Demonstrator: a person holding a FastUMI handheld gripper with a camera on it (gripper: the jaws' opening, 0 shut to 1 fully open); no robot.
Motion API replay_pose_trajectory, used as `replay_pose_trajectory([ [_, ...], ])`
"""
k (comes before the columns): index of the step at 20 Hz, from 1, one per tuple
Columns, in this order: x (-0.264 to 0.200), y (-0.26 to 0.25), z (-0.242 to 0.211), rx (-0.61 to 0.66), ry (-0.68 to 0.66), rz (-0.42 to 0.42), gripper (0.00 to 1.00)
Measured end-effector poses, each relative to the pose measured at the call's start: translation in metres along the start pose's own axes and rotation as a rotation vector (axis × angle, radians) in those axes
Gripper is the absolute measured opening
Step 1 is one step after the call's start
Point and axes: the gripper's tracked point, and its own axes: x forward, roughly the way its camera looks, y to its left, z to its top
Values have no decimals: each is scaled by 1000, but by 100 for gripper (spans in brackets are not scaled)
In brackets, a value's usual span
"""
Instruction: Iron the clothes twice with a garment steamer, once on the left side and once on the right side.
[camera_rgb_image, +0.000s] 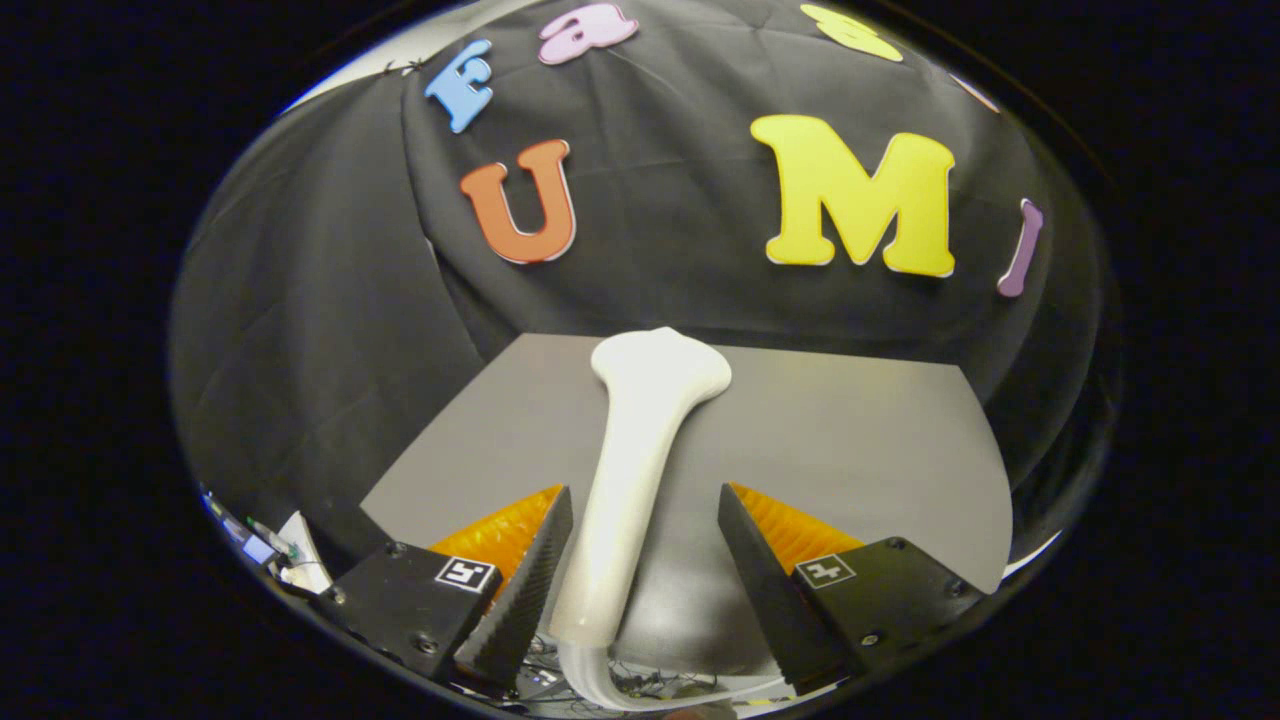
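Observation:
A white garment steamer (640, 450) lies on the grey tabletop (850, 440), its wide head pointing away toward the black cloth wall and its handle running back between my fingers. My gripper (643, 492) is open around the handle. The left finger (535, 570) sits close against the handle's side. The right finger (750, 560) stands apart from it with a clear gap. A pale hose (600, 685) leaves the near end of the handle and curves off below the fingers.
The black cloth wall (330, 330) closes off the table at the back and on the left. Cables and small devices (265, 550) sit low beyond the table's near left edge. Bare grey tabletop spreads to the right of the steamer.

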Motion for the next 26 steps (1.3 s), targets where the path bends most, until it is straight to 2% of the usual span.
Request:
replay_pose_trajectory([
  [3, 13, 4, 3, 13, 41, -12, 91],
  [4, 19, 7, 1, 24, 58, -13, 85],
  [9, 31, 9, -2, 81, 102, -74, 70],
  [12, 30, 12, -3, 130, 89, -89, 45],
  [14, 28, 12, 0, 186, 82, -75, 42],
  [17, 6, 7, 12, 244, 2, -53, 38],
  [20, -33, 5, 17, 238, -92, -29, 36],
  [24, -88, -5, 15, 294, -185, 2, 36],
  [26, -116, -15, 13, 294, -232, -7, 36],
])
